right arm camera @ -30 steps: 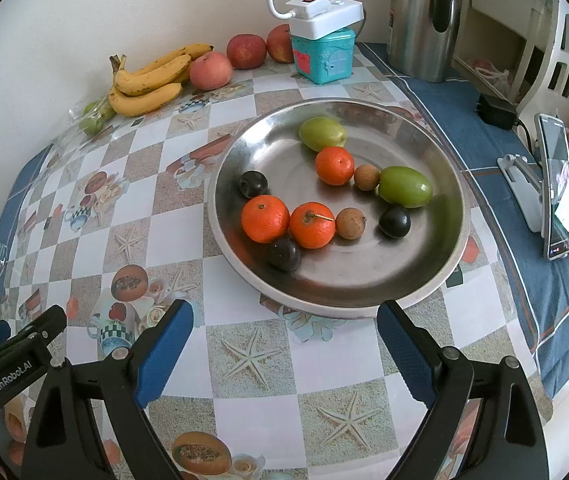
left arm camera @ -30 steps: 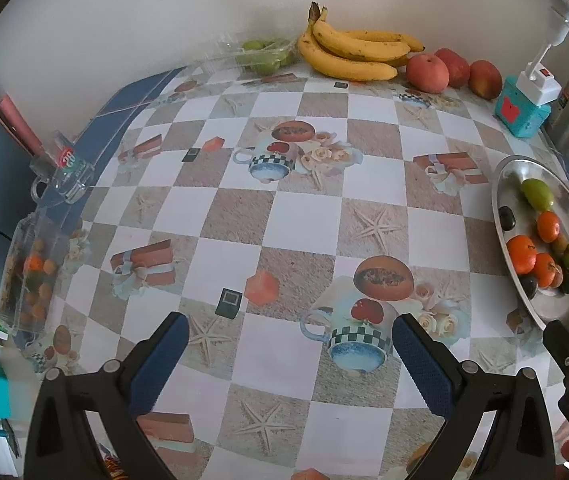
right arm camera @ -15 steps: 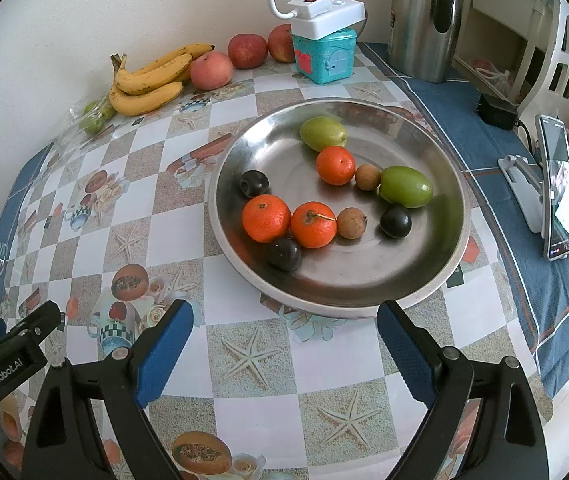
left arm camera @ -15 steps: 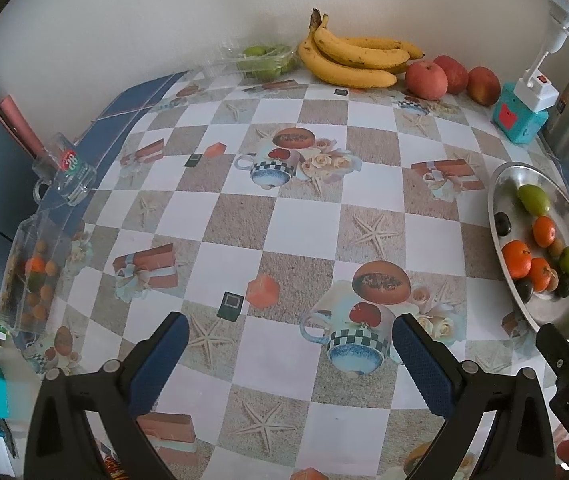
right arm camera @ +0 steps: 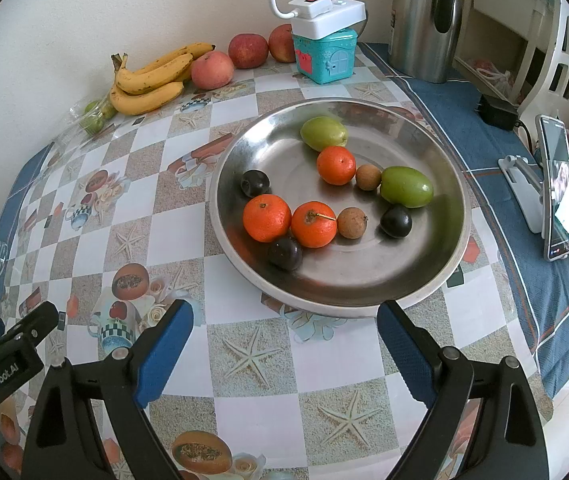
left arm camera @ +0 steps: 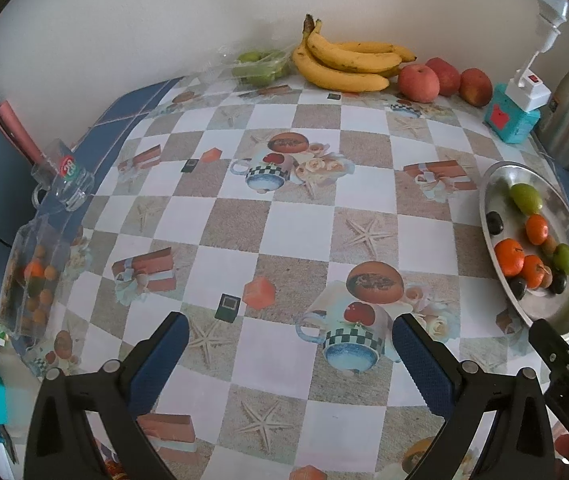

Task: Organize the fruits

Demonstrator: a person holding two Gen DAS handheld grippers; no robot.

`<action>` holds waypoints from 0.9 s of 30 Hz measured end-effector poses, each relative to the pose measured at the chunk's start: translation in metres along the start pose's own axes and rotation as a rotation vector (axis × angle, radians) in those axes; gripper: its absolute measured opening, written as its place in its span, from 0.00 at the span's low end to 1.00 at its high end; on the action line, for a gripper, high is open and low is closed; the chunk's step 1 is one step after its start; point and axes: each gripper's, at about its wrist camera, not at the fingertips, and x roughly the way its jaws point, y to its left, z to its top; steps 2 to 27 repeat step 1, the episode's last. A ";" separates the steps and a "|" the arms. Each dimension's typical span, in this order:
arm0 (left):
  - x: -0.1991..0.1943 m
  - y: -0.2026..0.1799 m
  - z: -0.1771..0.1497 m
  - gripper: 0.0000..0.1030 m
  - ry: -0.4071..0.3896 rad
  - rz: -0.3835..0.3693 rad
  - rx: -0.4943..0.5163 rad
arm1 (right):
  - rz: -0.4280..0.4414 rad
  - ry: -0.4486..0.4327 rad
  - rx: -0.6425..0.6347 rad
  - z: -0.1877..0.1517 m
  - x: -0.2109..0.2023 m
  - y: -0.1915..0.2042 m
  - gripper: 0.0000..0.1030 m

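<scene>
Left wrist view is drifting back from the steel dish (left arm camera: 496,264), which is sliding toward the frame's edge; both grippers' fingers are gaping wide, holding nothing, while the small fruits (right arm camera: 312,224) are sitting mixed inside that dish.

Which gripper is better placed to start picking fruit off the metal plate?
Right. The right gripper is open and faces the metal plate just ahead; the left gripper faces bare tablecloth, plate off to its side.

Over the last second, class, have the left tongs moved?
Yes. In the left wrist view the left tongs have drawn back: the yellow banana bunch sits lower and the steel plate shows more.
</scene>
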 end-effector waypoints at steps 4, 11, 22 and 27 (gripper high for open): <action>-0.001 -0.001 0.000 1.00 -0.002 0.000 0.002 | 0.000 0.000 0.000 0.000 0.000 0.000 0.91; -0.001 -0.001 0.000 1.00 -0.002 0.000 0.002 | 0.000 0.000 0.000 0.000 0.000 0.000 0.91; -0.001 -0.001 0.000 1.00 -0.002 0.000 0.002 | 0.000 0.000 0.000 0.000 0.000 0.000 0.91; -0.001 -0.001 0.000 1.00 -0.002 0.000 0.002 | 0.000 0.000 0.000 0.000 0.000 0.000 0.91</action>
